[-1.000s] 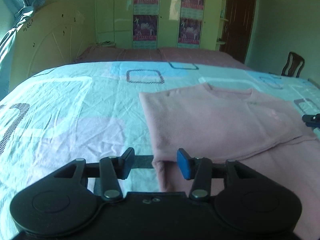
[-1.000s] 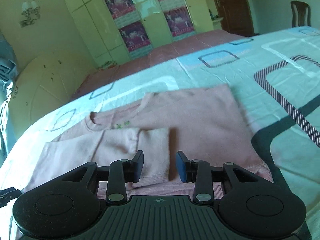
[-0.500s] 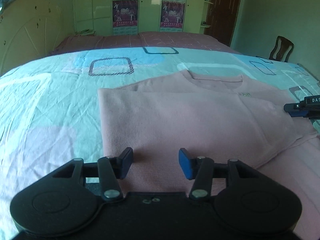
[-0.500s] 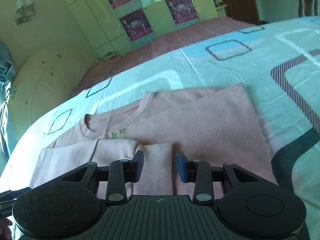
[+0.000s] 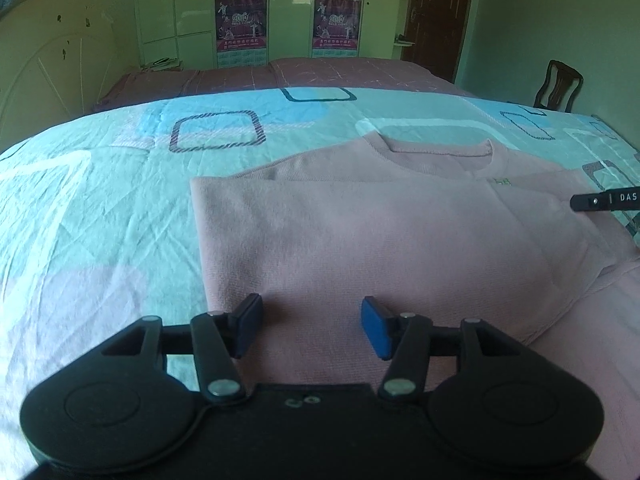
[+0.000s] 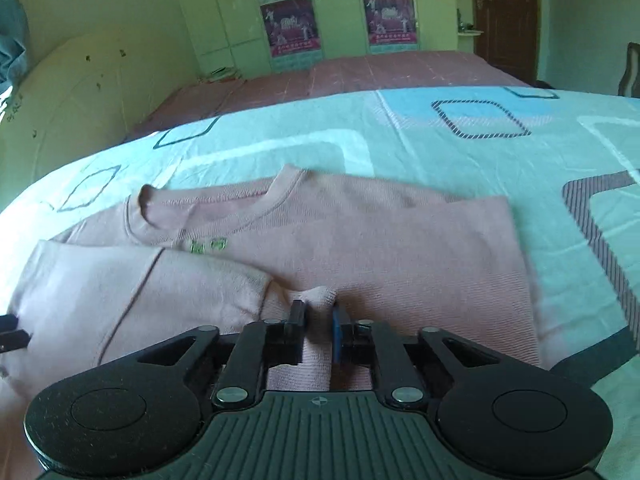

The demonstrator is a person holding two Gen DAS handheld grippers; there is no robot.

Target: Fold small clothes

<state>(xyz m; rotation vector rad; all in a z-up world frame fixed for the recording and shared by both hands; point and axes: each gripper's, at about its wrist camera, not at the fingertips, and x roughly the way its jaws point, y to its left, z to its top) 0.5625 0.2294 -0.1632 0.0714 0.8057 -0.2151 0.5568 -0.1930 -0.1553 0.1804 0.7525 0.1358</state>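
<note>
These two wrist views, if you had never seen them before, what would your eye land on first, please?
First the pink top, lying partly folded in the middle of the patterned turquoise bedsheet. Next, in the right wrist view, the right gripper, jaws closing on a bunched ridge of the top's fabric at its near edge. The left gripper hangs over the top's near left corner, jaws opening with nothing pinched between them.

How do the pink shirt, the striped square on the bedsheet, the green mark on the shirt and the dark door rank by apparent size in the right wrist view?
1. pink shirt, by far
2. dark door, cut off by the frame
3. striped square
4. green mark

The door and square stand farther off, so this is apparent size only.
</note>
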